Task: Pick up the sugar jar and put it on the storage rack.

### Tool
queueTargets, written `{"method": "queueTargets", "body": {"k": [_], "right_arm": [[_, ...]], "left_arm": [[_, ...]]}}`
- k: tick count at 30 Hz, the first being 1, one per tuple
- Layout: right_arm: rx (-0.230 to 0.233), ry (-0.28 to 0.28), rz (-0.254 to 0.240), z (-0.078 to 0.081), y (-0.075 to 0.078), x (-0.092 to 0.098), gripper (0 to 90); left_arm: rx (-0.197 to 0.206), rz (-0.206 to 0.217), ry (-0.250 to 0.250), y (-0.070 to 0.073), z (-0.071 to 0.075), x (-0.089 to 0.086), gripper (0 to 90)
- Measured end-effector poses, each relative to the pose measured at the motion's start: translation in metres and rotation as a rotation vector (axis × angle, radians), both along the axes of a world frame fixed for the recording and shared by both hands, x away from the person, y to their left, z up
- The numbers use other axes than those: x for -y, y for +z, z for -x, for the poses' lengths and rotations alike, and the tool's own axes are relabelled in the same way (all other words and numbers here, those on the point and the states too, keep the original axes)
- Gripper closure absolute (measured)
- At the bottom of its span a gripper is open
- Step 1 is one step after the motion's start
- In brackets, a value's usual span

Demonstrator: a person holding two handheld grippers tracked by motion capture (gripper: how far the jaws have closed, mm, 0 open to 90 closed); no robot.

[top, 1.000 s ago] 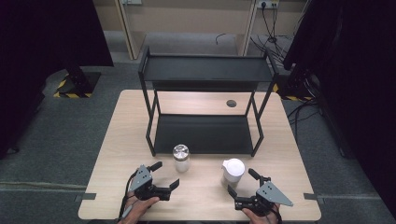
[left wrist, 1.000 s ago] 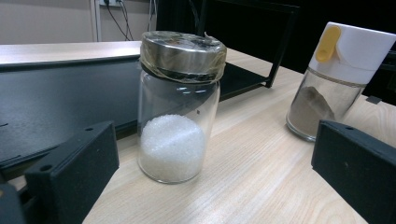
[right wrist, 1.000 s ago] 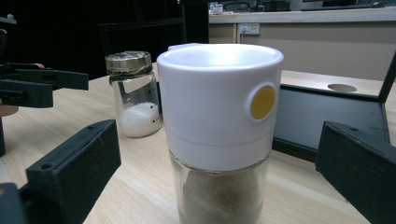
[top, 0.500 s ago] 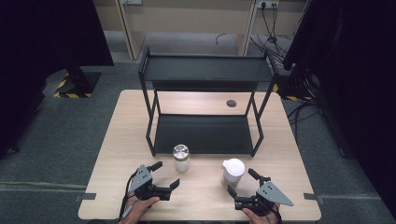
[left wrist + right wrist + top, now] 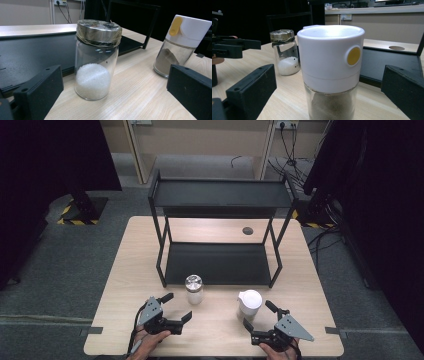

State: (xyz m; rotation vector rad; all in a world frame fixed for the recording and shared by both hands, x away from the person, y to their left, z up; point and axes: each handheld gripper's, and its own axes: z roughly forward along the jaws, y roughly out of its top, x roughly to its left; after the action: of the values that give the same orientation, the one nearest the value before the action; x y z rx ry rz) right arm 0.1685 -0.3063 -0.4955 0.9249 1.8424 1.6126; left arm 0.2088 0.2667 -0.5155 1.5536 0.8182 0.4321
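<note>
The clear glass jar with a silver metal lid (image 5: 194,289), part-filled with white granules, stands upright on the pale wooden surface (image 5: 125,270), just in front of the lower shelf of the black two-tier metal rack (image 5: 220,262). To its right, apart from it, stands the glass shaker with a white plastic cap and a yellow button (image 5: 249,304), holding a brownish powder, also upright and near the rack's front edge.

The left gripper (image 5: 176,307) sits low by the surface's near edge, its jaws spread wide and aimed toward the jar; in the left gripper view the jar (image 5: 96,60) stands between the two jaws but ahead of them, untouched. The right gripper (image 5: 259,315) is likewise wide apart just behind the shaker, and in the right gripper view the shaker (image 5: 330,72) looms close between the jaws without contact.

This looks like the approach step, each gripper lined up on its own container before any grasp. The next move probably calls for easing each gripper forward until the glass body lies squarely between the jaws, then closing below the lid or cap, gently enough that the smooth round glass neither slips nor tips, before lifting toward the rack.
</note>
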Motion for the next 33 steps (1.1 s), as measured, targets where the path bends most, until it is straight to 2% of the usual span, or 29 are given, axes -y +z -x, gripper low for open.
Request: {"method": "queueTargets", "body": {"k": [33], "right_arm": [[0.006,-0.001,-0.003,0.0006,-0.001,-0.0005,0.4]], "left_arm": [[0.005,-0.003,0.006,-0.0006,0.0009,0.0028,0.2]]}}
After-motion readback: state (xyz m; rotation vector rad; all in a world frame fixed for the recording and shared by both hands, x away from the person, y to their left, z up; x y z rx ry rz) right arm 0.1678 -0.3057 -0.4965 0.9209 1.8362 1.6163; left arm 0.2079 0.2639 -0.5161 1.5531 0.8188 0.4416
